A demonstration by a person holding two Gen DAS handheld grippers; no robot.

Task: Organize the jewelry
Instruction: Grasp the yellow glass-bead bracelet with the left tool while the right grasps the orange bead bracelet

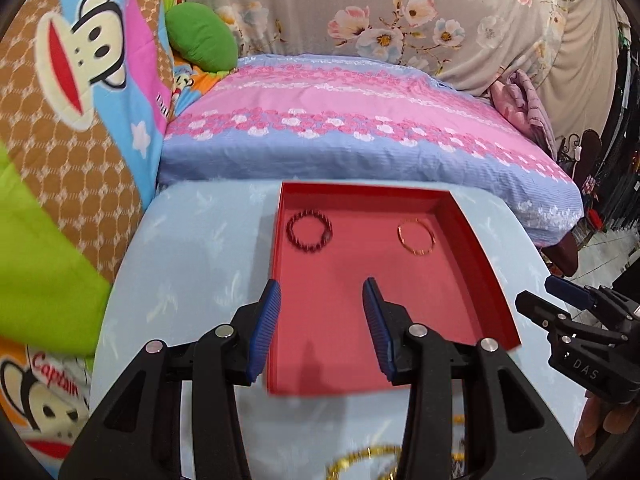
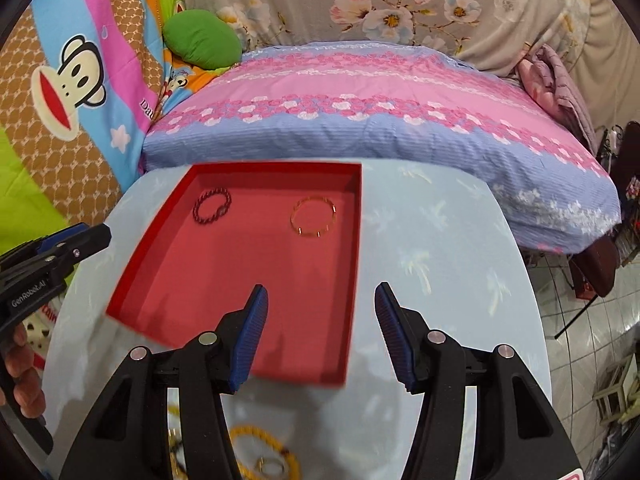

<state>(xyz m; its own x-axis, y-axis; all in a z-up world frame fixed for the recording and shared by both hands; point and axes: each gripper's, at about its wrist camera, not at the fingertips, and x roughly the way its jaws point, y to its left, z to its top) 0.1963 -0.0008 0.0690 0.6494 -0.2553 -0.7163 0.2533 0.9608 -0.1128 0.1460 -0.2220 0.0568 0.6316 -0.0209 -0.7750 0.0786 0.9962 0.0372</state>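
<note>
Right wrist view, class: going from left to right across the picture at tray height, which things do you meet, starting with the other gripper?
left gripper → dark beaded bracelet → thin gold bangle → right wall of the red tray → bare light blue tablecloth

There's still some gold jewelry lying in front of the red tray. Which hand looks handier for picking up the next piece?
Probably the right gripper. It is open, and the yellow beaded bracelet lies just beneath its fingers, near the red tray. The left gripper is open too, but it sees only a blurred gold chain at the frame's edge.
</note>
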